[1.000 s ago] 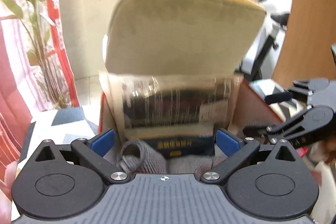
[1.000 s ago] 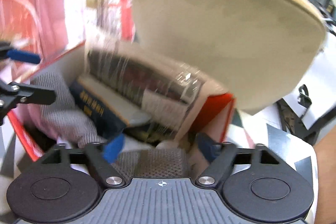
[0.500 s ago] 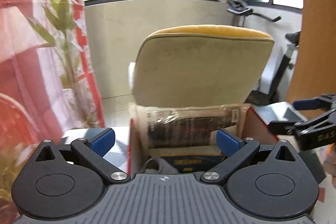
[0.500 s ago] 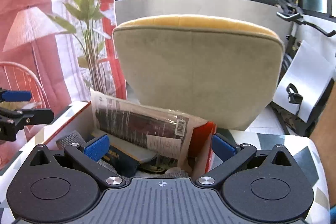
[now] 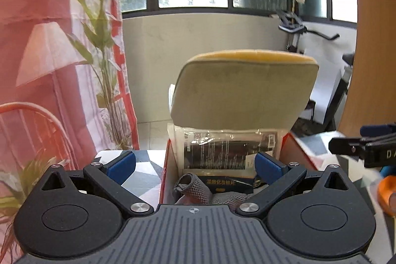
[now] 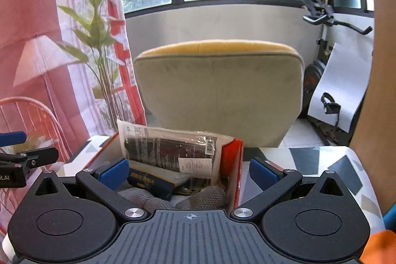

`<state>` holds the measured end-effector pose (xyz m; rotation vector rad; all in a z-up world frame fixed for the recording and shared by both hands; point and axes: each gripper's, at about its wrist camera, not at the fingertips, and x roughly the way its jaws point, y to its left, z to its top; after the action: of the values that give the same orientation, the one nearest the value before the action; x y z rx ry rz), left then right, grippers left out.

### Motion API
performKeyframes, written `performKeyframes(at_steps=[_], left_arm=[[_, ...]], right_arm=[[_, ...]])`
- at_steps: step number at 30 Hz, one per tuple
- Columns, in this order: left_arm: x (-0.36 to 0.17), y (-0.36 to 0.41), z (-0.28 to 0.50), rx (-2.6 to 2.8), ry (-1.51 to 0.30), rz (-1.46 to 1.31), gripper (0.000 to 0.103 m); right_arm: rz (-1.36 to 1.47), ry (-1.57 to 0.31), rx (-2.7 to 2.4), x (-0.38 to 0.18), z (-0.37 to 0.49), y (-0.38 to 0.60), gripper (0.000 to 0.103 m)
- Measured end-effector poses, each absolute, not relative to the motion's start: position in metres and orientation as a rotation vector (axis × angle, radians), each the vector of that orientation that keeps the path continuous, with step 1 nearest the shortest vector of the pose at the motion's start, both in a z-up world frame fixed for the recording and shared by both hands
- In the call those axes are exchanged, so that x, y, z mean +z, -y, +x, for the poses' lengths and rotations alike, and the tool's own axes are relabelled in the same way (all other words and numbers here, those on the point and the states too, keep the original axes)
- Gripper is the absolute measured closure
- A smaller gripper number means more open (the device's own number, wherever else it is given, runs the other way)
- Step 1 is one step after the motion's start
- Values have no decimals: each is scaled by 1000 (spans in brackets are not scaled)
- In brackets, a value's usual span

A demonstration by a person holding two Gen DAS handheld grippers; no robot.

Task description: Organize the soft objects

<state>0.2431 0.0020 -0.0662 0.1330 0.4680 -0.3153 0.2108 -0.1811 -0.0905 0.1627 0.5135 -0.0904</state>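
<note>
While both grippers are hanging released | left gripper [image 5: 194, 163] and right gripper [image 6: 189, 171] gripping nothing | box [image 6: 231, 165] is keeping packet [image 6: 170, 149] upright.

One box [image 6: 231, 165], two packets [image 6: 170, 147]

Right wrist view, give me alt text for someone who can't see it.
The open right gripper hovers, holding nothing, over a red box on a patterned table, packed with a plastic-wrapped packet, a dark blue box and grey knit fabric. A yellow-topped chair stands behind.
</note>
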Motion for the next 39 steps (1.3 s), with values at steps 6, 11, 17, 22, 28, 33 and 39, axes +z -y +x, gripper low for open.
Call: performKeyframes(at_steps=[6,11,17,22,28,33,39], left_arm=[[-40,-8,208,-303,-440,131,0],[-14,-14,165,-312,-382,119,0],[15,-22,118,-278,-344,119,0],[36,-31,79,-249,-313,116,0],[49,-35,53,-225,-273,112,0],[52,-34,45,-228,-274,105,0],[52,-35,45,-217,-279,102,0]], right_arm=[[164,-485,-111,-66,171,168,0],[120,-442,-145,-43,129,151,0],[116,-384,-165,-11,75,137,0],[98,-353,-188,16,30,123,0],[95,-319,-202,36,-5,116,0],[97,-313,-209,40,-17,114,0],[93,-313,-215,40,-20,114,0]])
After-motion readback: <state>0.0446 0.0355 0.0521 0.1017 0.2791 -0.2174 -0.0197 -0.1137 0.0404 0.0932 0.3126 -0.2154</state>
